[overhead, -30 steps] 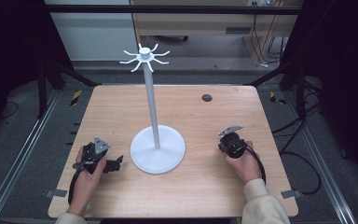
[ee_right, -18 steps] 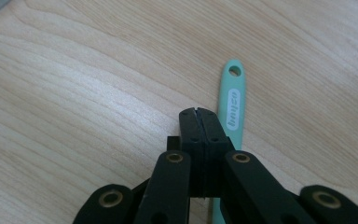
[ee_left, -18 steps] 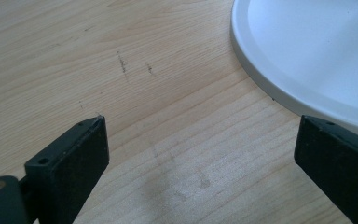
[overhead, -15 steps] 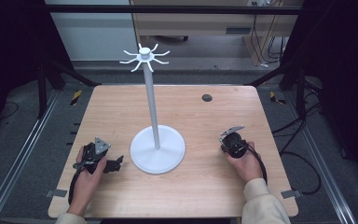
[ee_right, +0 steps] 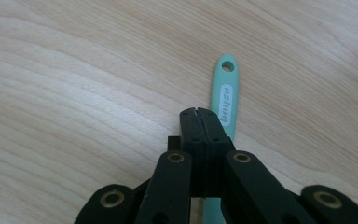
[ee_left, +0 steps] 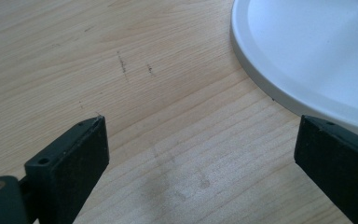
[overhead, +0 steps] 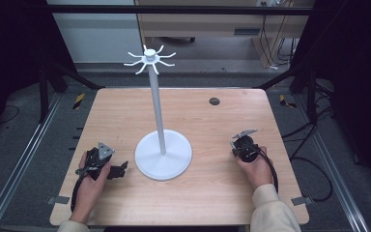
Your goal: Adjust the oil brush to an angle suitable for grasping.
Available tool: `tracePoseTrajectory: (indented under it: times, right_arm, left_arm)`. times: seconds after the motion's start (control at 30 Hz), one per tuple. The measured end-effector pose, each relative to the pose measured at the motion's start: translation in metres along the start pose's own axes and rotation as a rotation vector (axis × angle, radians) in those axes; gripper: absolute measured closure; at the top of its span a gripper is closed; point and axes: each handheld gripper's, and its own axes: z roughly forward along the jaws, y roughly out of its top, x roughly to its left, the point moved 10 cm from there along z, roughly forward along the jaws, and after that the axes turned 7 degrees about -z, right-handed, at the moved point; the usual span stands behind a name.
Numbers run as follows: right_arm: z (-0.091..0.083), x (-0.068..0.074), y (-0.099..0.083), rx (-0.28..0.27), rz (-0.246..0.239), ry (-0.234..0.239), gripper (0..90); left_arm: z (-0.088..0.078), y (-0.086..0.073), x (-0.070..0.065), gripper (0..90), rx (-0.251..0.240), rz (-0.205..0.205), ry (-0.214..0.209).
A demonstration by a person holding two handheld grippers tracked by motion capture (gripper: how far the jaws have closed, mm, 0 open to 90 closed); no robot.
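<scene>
Mint-green plastic, the handle [ee_right: 224,100] of a small utensil lies flat on the wooden table [overhead: 207,193], its hole end pointing to twelve o'clock in the right gripper view. The right gripper [ee_right: 198,112] sits over it with jaws pressed together; whether they pinch it I cannot tell. The left gripper [ee_left: 200,140] rests open, the white stand base [ee_left: 307,51] at two o'clock.

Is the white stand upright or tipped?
Upright. In the high view the stand has its round base flat on the table, and its pole rises straight to the hooks on top.
</scene>
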Motion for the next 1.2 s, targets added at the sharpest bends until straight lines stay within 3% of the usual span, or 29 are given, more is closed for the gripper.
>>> tracePoseTrajectory:
  times: [0.23,0.5,0.77,1.03,1.2]
  right_arm:
    - [0.0,-0.013,-0.003,-0.012,0.067,-0.017,90.0]
    - [-0.004,-0.013,-0.004,-0.007,0.065,-0.022,89.0]
    - [-0.033,-0.01,-0.007,-0.024,0.127,-0.012,79.8]
    - [-0.042,-0.017,-0.02,0.054,0.164,-0.01,66.0]
    - [-0.039,-0.013,-0.028,0.129,0.161,-0.006,65.4]
  left_arm:
    - [0.0,0.0,-0.001,2.7,0.004,0.004,-0.003]
    - [0.0,0.0,-0.001,2.6,0.002,0.004,-0.004]
    - [-0.001,0.0,-0.002,2.6,0.001,0.001,-0.008]
    - [0.0,-0.001,-0.001,2.6,0.003,0.0,-0.006]
    - [0.0,-0.001,-0.002,2.7,0.007,0.007,-0.008]
